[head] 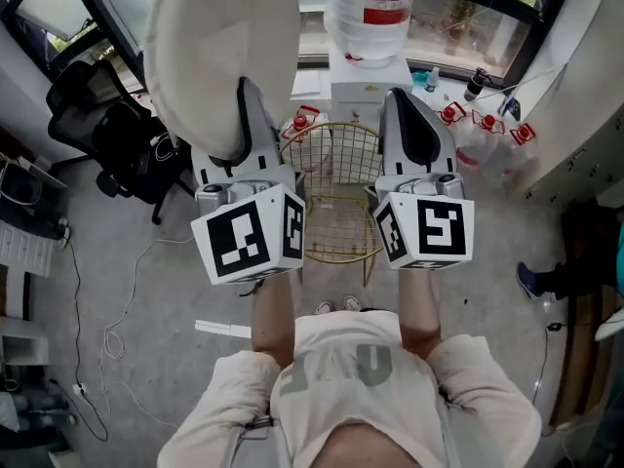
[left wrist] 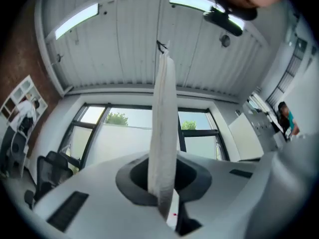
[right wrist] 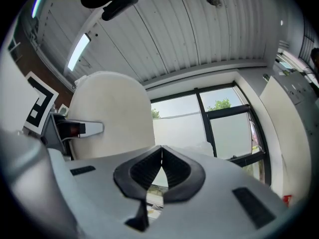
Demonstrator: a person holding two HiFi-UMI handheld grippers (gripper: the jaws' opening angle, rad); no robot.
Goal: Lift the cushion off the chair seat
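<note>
left gripper (left wrist: 163,180): clamped narrow on the cushion (head: 219,52) edge; cloth was pinched between both pads
cushion: cream, round, held upright in the air; edge-on in left gripper view; sat up and left of the chair in head view, clear of the seat
tag (left wrist: 173,214): small, white, red dot; hung at cushion's lower edge, right by the jaws
right gripper (right wrist: 161,153): jaws were together, tips touching, nothing between them; level with left gripper, cushion off to its left
chair (head: 341,213): gold wire, seat bare; stood on the floor (head: 146,291) below and between the two grippers
floor: grey, thin cables lay on it at left
bottle (head: 375,13): big, clear, red label; stood beyond the chair near the window (right wrist: 224,118)
office chair (head: 102,130): black, far left, well apart from the wire chair
window: dark frames, green trees outside
</note>
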